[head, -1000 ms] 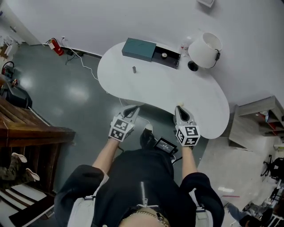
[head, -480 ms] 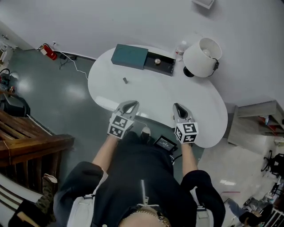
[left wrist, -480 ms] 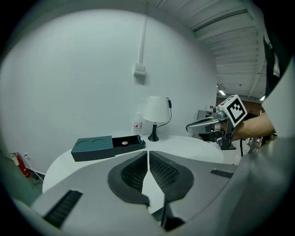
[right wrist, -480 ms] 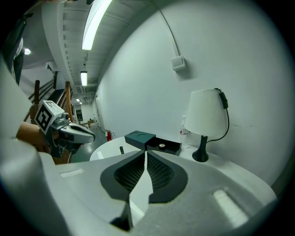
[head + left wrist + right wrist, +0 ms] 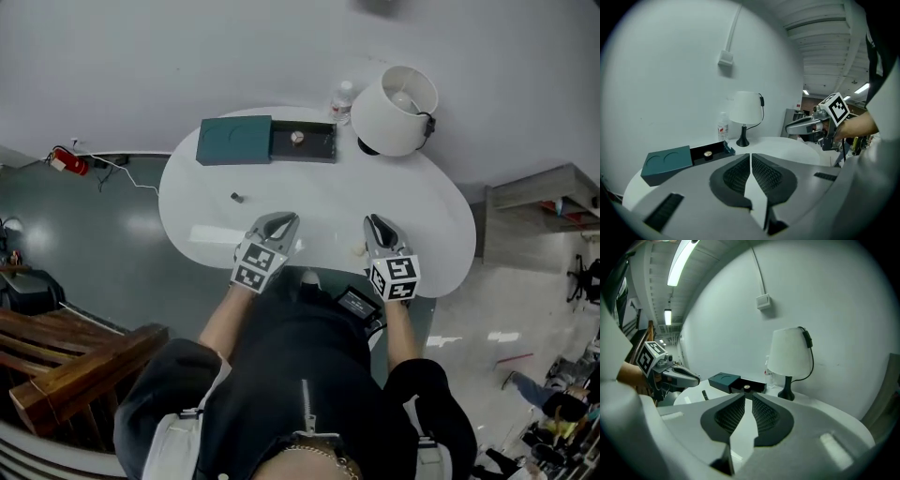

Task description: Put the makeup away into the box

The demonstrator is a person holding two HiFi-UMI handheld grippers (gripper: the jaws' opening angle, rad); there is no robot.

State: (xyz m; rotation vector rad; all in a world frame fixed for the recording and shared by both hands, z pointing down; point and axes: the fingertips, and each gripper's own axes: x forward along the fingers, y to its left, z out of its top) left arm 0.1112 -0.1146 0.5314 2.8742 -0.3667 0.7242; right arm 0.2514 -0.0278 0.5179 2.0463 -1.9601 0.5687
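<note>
Makeup (image 5: pixel 236 197), perhaps lipstick, near box (image 5: pixel 234 141)

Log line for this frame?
left gripper: shut, empty | right gripper: opening, empty | box: open, far side of table | dark tube: loose on table

**Flat, cool light over a bowed scene**

Fluorescent ceiling tubes (image 5: pixel 680 261) burn white in the right gripper view. They wash the pale wall and the white kidney-shaped table (image 5: pixel 412 206) in bright, even light that leaves only faint shadows. In the head view, the glossy grey-green floor (image 5: pixel 122 234) throws back soft pale patches of glare, and a bright streak lies along the table's near edge. The dark teal rectangular box (image 5: pixel 234 141) reads crisply against the white. Both gripper views bow strongly and fade to black at the corners, with the nearest surfaces soft and out of focus.
</note>
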